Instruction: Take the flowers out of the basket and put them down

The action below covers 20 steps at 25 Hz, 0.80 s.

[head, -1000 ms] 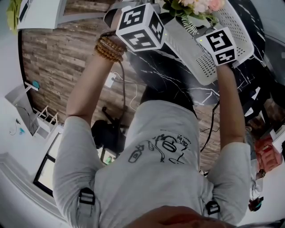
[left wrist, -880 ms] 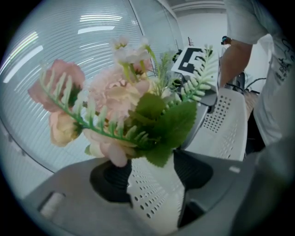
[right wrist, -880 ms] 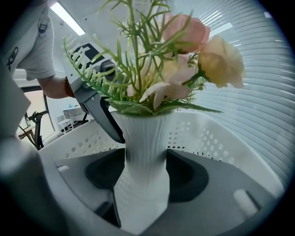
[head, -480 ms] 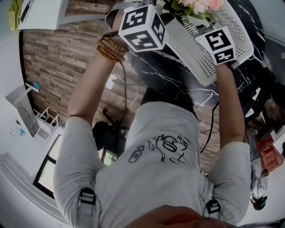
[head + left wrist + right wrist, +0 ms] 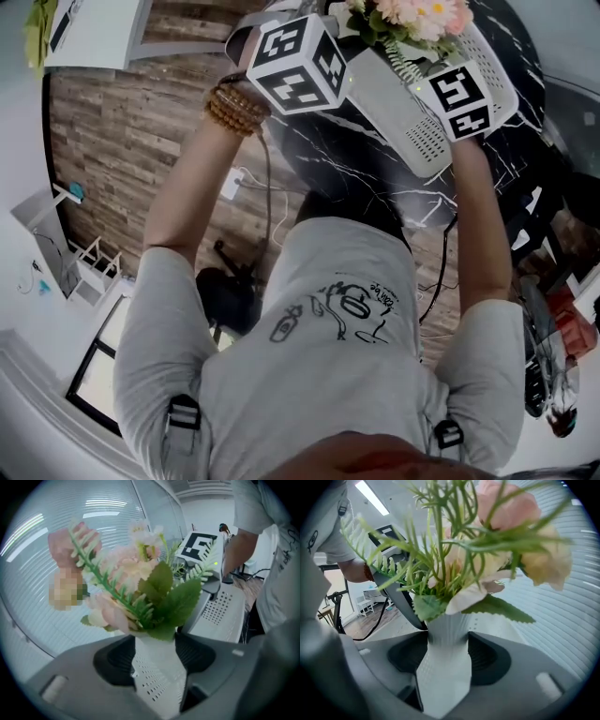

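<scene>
A bunch of pink and cream flowers with green fern leaves (image 5: 412, 14) stands in a white perforated basket (image 5: 403, 112) over the black marble table (image 5: 366, 178). My left gripper (image 5: 157, 663) grips one end of the basket's wall (image 5: 157, 681), and the flowers (image 5: 136, 588) rise just beyond its jaws. My right gripper (image 5: 447, 651) is shut on the opposite end of the wall (image 5: 443, 681), with the flowers (image 5: 487, 550) close ahead. In the head view only the two marker cubes show, and the jaws are hidden behind them.
The round table's near edge faces the person, with a wood-plank floor (image 5: 112, 141) and cables (image 5: 253, 187) below it. A white furniture piece (image 5: 94, 28) sits at the far left. Window blinds (image 5: 37, 541) stand behind the flowers.
Both grippers and the basket have shifted slightly away from the person across the table. More of the flowers shows at the top of the head view.
</scene>
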### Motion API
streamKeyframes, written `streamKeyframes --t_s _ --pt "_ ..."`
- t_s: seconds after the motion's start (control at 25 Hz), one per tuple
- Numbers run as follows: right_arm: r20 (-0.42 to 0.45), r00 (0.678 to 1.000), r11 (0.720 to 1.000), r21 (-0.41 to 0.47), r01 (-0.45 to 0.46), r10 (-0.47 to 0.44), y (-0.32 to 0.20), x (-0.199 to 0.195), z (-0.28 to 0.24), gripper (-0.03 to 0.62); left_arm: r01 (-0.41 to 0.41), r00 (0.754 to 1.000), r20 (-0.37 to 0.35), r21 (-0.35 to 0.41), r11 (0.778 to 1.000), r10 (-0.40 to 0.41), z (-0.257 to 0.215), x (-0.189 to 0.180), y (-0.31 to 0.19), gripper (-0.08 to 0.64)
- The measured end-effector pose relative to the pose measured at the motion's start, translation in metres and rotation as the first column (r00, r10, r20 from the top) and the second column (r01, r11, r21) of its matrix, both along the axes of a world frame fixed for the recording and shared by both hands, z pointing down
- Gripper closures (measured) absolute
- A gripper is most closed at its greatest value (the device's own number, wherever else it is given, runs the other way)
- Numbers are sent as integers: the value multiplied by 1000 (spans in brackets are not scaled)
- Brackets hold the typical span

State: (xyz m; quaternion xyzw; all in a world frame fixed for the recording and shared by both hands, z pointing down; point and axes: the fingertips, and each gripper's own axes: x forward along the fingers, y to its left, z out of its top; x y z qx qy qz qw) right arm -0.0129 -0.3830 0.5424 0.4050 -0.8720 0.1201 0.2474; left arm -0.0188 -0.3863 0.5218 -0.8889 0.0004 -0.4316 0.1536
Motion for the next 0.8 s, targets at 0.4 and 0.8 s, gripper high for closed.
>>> streamKeyframes --t_s 0.4,0.8 --pt "-27 1000 999 35 7 -7 7 7 -70 314 -4 999 -45 43 999 6 -69 6 9 293" --pt "-35 999 995 96 26 -22 27 10 -144 316 0 996 -88 85 996 8 -142 9 30 293"
